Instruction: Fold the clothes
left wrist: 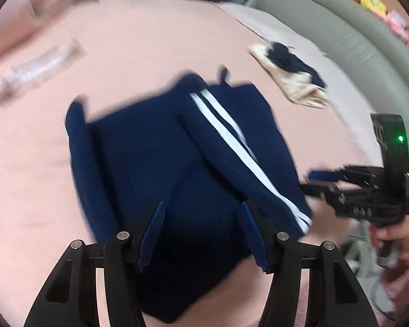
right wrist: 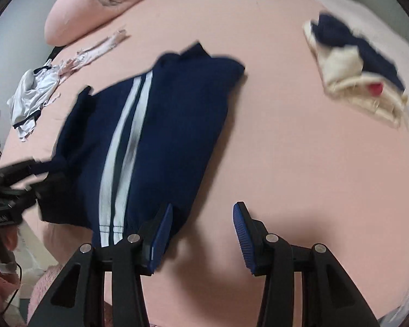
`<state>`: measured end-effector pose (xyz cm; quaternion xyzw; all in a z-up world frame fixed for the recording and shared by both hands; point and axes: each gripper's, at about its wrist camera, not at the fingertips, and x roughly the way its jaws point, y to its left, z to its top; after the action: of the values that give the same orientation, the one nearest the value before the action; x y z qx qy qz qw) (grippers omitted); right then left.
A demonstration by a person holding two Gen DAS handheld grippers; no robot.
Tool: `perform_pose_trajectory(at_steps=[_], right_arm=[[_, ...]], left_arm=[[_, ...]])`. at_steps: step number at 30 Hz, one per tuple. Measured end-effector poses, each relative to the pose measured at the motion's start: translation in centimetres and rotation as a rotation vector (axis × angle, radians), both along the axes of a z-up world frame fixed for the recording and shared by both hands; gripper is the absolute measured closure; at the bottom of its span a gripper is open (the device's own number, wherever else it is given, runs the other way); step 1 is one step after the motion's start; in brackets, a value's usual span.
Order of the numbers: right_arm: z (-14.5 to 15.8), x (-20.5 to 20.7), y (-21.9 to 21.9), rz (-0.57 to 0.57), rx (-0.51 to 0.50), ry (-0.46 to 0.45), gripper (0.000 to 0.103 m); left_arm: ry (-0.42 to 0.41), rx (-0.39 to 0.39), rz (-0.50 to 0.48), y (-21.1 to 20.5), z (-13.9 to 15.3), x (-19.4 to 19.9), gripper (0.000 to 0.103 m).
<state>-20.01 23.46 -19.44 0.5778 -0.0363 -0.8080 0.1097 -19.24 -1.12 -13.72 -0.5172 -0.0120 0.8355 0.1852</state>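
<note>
Nearest, the left gripper [left wrist: 203,231] hung with its 2 fingers spread over the near end of the navy garment [left wrist: 177,163], nothing between them. The right gripper [right wrist: 203,234] was likewise spread, one pad beside the garment's near hem, the other over bare sheet.

The garment, marked by 2 white stripes [right wrist: 122,152], lay doubled into a compact oblong on the pink bed [right wrist: 286,150]. This layout fitted either a fold just released or a further fold about to be taken; the pictures did not settle which.

Open sheet lay to the garment's right and beyond it. Farther off sat a folded pile [right wrist: 354,76] in cream and navy, loose white clothing [right wrist: 32,95] at the left edge, and a pillow [right wrist: 90,8].
</note>
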Motion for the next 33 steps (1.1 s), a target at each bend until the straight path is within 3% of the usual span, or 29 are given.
perform_pose_trajectory(at_steps=[1,4,7,11,14,19,21,25,27,33], right_arm=[[-0.3,0.1,-0.2,0.014,-0.017,-0.010,0.057],[-0.5,0.3,-1.5,0.051,-0.017,-0.024,0.057],[-0.2,1.1,-1.5,0.038,-0.036,-0.023,0.057],[0.1,2.2,-1.0,0.009,-0.067,-0.021,0.057],[0.3,3.1,-0.7,-0.012,-0.090,-0.020,0.057],[0.7,4.5,0.9,-0.074,-0.110,-0.024,0.057],[0.6,4.4,1.6,-0.099,-0.119,-0.028,0.057],[0.4,3.3,1.3,-0.091,-0.107,-0.017,0.057],[0.5,2.4,1.6,-0.075,-0.119,-0.012,0.057],[1.9,0.7,0.4,-0.011,-0.133,0.024,0.057]], left_arm=[[0.023,-0.053,0.028,0.1,0.3,0.0,0.048],[-0.006,-0.140,0.125,-1.9,-0.4,0.3,0.048],[-0.065,-0.054,0.103,-4.3,-0.6,1.3,0.048],[-0.133,0.179,0.009,-2.3,-0.6,0.9,0.048],[-0.174,0.180,-0.070,1.8,-1.6,-0.1,0.048],[-0.210,0.170,-0.117,5.7,-3.0,-0.9,0.048],[-0.216,0.203,-0.099,5.6,-3.1,-0.9,0.054],[-0.209,0.228,-0.039,6.1,-3.3,-1.5,0.087],[-0.185,0.203,-0.039,7.1,-3.3,-2.0,0.098],[-0.072,0.158,-0.063,4.8,0.3,-1.3,0.100]])
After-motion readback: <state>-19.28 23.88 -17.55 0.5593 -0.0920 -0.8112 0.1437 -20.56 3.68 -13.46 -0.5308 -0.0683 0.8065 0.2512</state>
